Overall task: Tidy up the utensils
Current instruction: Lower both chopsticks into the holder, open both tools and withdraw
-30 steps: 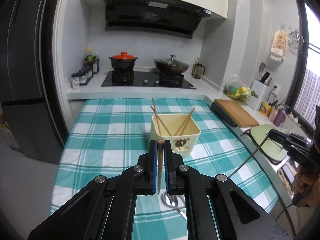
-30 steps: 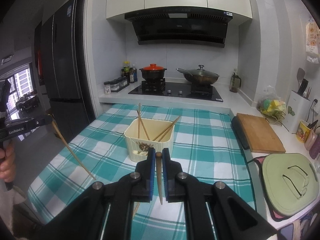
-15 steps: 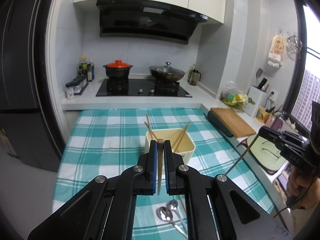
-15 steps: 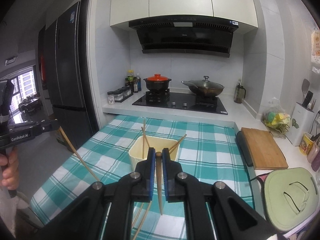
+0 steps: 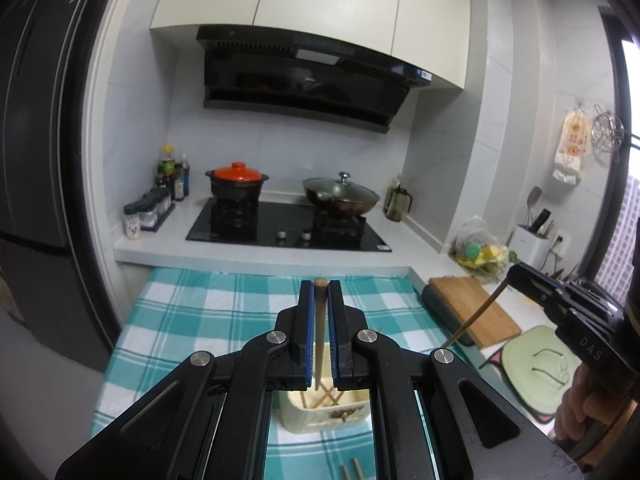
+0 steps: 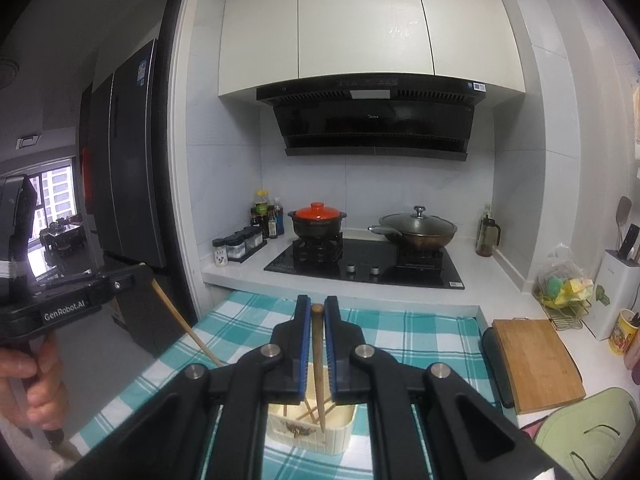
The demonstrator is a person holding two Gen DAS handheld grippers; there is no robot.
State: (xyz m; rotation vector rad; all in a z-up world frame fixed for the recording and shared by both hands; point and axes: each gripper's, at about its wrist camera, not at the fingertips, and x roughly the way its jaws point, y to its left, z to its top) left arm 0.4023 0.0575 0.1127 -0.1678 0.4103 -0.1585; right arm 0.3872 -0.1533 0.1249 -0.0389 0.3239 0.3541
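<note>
My left gripper (image 5: pixel 320 292) is shut on a wooden chopstick (image 5: pixel 319 332) that hangs point down over the cream utensil holder (image 5: pixel 324 416). My right gripper (image 6: pixel 317 312) is shut on another chopstick (image 6: pixel 318 364), whose tip hangs over the same holder (image 6: pixel 312 428). Several chopsticks stand inside the holder. The right gripper also shows at the right of the left wrist view (image 5: pixel 516 276), and the left gripper at the left of the right wrist view (image 6: pixel 140 276). Two more chopstick ends (image 5: pixel 350 470) lie on the cloth below the holder.
The holder stands on a teal checked tablecloth (image 5: pixel 192 312). Behind is a hob with a red-lidded pot (image 5: pixel 238 180) and a wok (image 5: pixel 340 196). A wooden cutting board (image 6: pixel 536 360) and a green lid (image 6: pixel 592 436) lie at the right. A fridge (image 5: pixel 36 160) stands at the left.
Both grippers have risen and moved forward over the holder, which now sits low between the fingers. Both still hold their chopsticks. The spoons have dropped out of view.
</note>
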